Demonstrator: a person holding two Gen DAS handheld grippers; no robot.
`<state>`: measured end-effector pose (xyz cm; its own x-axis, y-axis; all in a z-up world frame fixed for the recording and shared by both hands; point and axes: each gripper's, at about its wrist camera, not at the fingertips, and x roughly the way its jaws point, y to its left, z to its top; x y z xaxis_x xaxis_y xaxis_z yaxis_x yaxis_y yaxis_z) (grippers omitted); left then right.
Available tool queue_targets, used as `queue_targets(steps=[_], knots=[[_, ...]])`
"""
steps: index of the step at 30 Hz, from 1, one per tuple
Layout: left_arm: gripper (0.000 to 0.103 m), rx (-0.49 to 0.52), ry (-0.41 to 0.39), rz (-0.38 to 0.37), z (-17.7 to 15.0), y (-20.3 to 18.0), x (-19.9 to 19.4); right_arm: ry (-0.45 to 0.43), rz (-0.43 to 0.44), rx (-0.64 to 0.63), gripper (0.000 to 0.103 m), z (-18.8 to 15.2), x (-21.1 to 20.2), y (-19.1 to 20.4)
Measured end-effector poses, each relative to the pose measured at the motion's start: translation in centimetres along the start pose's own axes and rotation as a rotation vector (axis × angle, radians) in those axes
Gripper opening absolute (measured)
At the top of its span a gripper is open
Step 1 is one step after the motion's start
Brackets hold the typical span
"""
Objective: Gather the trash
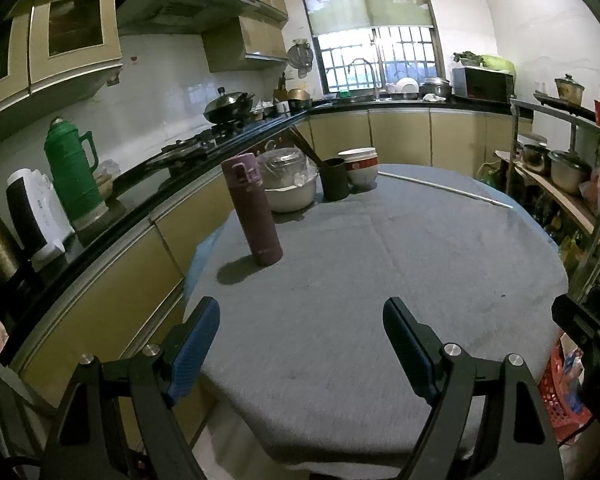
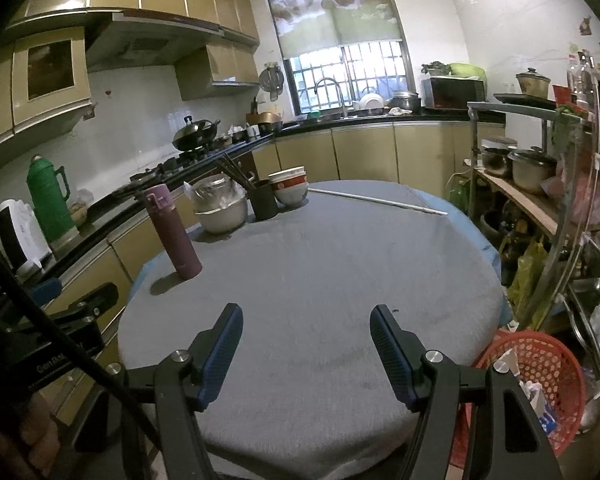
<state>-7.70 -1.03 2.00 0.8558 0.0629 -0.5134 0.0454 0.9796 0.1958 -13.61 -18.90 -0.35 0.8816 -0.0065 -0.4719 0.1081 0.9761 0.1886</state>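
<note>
A red mesh basket (image 2: 540,360) stands on the floor right of the round table, with white and blue paper trash (image 2: 540,402) inside; the left wrist view catches its edge (image 1: 560,384). My left gripper (image 1: 302,308) hovers open over the near part of the grey tablecloth (image 1: 340,260), with nothing between its blue pads. My right gripper (image 2: 307,312) is also open over the cloth (image 2: 320,264), empty. A tiny dark speck (image 2: 394,310) lies on the cloth by the right finger.
A purple flask (image 1: 254,208) stands at the table's left. Behind it are a covered white bowl (image 1: 290,184), a dark cup with chopsticks (image 1: 334,178), stacked bowls (image 1: 360,168) and a thin white stick (image 1: 444,190). A counter runs along the left, metal shelves (image 2: 540,200) along the right.
</note>
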Motion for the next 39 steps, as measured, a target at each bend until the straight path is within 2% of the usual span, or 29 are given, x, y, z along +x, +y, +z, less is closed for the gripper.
queue_targets(steps=[18,39], knots=[[0.084,-0.01,-0.016,-0.029,1.6,0.1,0.8,-0.009,-0.032,-0.011,0.07,1.4,1.3,0.5],[0.084,-0.025,0.023,0.011,4.0,0.0,5.5,0.045,-0.001,0.01,0.07,3.6,7.4,-0.2]])
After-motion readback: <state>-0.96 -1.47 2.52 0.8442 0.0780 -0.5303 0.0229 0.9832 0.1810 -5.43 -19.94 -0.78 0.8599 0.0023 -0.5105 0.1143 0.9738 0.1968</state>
